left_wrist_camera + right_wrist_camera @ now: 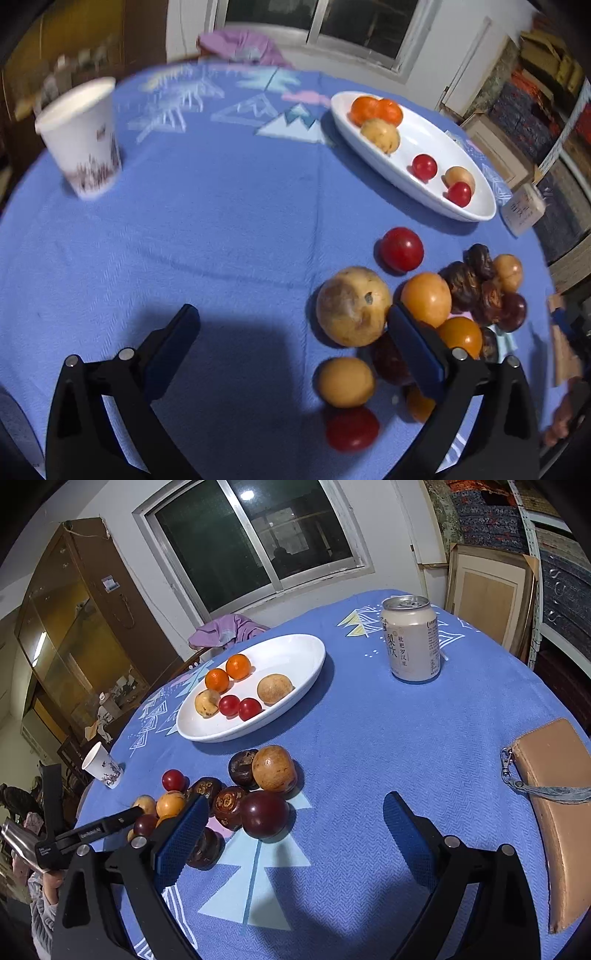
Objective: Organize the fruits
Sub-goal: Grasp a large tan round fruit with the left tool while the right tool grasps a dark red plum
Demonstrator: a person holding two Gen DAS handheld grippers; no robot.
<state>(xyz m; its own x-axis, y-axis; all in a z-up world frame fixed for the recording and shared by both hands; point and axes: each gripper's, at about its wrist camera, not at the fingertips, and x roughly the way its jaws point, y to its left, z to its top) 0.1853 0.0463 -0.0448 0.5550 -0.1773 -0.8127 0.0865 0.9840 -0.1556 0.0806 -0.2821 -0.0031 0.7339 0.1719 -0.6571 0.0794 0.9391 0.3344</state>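
Left hand-held gripper (291,325) wide open, empty; right hand-held gripper (295,814) likewise

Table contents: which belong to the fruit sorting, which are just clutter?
Job:
- white dish, holding six fruits
- loose fruit pile on the cloth
- left tongs and right tongs, both open and empty

Clutter:
- drink can
- paper cup
- tan pouch
- purple cloth

Left gripper (291,328) hangs low over the table, jaws spread wide, nothing between its blue pads (413,354); right gripper (295,819) likewise gapes empty, tilted downward; a hand (51,880) grips the left tool's handle.
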